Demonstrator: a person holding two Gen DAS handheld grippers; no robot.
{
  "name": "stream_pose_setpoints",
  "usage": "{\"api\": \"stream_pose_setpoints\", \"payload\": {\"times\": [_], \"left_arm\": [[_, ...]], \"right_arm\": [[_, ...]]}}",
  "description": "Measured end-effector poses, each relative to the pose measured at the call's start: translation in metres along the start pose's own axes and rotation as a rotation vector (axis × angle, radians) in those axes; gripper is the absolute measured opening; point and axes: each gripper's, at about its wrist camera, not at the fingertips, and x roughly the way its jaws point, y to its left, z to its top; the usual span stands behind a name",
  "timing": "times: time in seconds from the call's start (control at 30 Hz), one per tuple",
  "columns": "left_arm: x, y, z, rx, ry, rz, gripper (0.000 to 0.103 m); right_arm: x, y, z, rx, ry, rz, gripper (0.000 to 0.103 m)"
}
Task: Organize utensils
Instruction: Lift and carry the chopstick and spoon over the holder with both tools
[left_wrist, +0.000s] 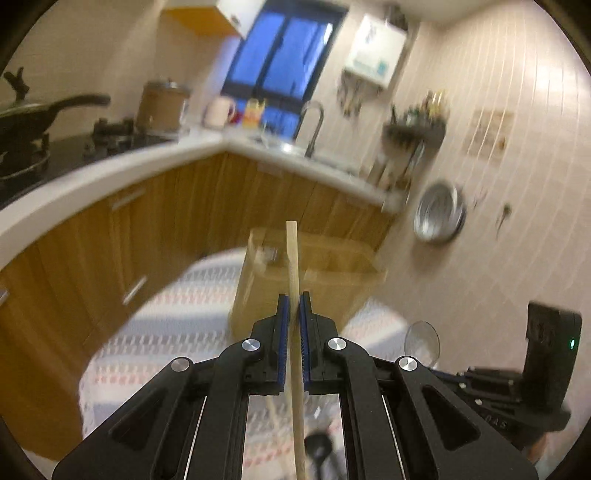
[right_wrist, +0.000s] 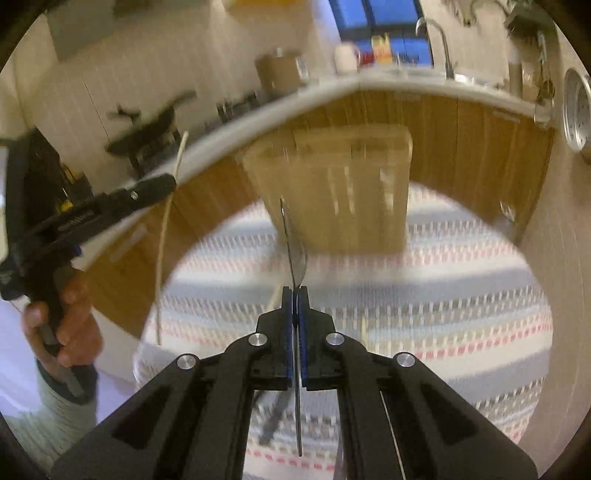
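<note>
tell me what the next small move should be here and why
Probably carry both utensils forward over the wooden organizer box. The left gripper is shut on a wooden chopstick, and the right gripper is shut on a metal spoon. Both are held above the striped tablecloth, short of the box ahead.

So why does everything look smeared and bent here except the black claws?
Left wrist view: the left gripper and its chopstick stay sharp, while the wooden box and counter blur and curve. Right wrist view: the right gripper and spoon are crisp; the striped tablecloth streaks.
</note>
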Motion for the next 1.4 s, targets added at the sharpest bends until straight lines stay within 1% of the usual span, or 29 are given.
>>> {"api": "stream_pose_setpoints", "payload": {"times": [0.07,0.13,0.17,0.2,0.27,0.3,0.33,0.4,0.53,0.63,0.7,0.83,0.93,1.03,1.2,1.4], "left_arm": [[-0.003,-0.004,0.012,-0.014,-0.063,-0.001,0.004],[-0.005,-0.008,0.028,-0.034,-0.159,-0.031,0.004],[-0.004,-0.01,0.033,-0.04,-0.188,-0.039,0.004],[-0.001,-0.013,0.041,-0.045,-0.228,-0.031,0.004],[0.002,-0.021,0.051,-0.046,-0.291,-0.021,0.004],[0.006,-0.024,0.057,-0.043,-0.332,-0.013,0.004],[0.011,-0.026,0.061,-0.043,-0.359,-0.007,0.004],[0.019,-0.028,0.067,-0.045,-0.388,-0.005,0.004],[0.044,-0.026,0.07,-0.044,-0.444,0.043,0.004],[0.061,-0.016,0.07,-0.043,-0.453,0.073,0.004],[0.075,-0.012,0.07,-0.026,-0.446,0.087,0.004],[0.096,-0.004,0.066,-0.005,-0.434,0.108,0.004],[0.107,0.003,0.065,-0.006,-0.432,0.128,0.004],[0.118,0.008,0.06,-0.017,-0.422,0.156,0.004],[0.129,0.009,0.044,0.008,-0.402,0.212,0.004],[0.122,0.003,0.031,0.044,-0.378,0.214,0.005]], "right_arm": [[-0.008,-0.003,0.015,0.008,-0.073,0.018,0.002],[-0.016,-0.005,0.034,0.017,-0.167,0.028,0.002],[-0.02,-0.007,0.041,0.019,-0.206,0.022,0.002],[-0.023,-0.008,0.053,0.021,-0.258,0.011,0.002],[-0.025,-0.014,0.069,0.029,-0.329,-0.004,0.002],[-0.023,-0.015,0.076,0.032,-0.351,-0.013,0.002],[-0.02,-0.019,0.086,0.032,-0.374,-0.032,0.002],[-0.014,-0.025,0.101,0.027,-0.41,-0.047,0.002],[0.005,-0.034,0.124,0.005,-0.491,-0.114,0.002],[0.031,-0.04,0.132,-0.051,-0.522,-0.192,0.002],[0.047,-0.048,0.135,-0.065,-0.524,-0.213,0.002],[0.077,-0.066,0.137,-0.032,-0.487,-0.182,0.002],[0.094,-0.073,0.131,-0.03,-0.471,-0.19,0.002],[0.104,-0.078,0.124,-0.028,-0.463,-0.19,0.002],[0.111,-0.083,0.113,-0.04,-0.444,-0.189,0.002],[0.104,-0.082,0.099,-0.046,-0.432,-0.179,0.002]]}}
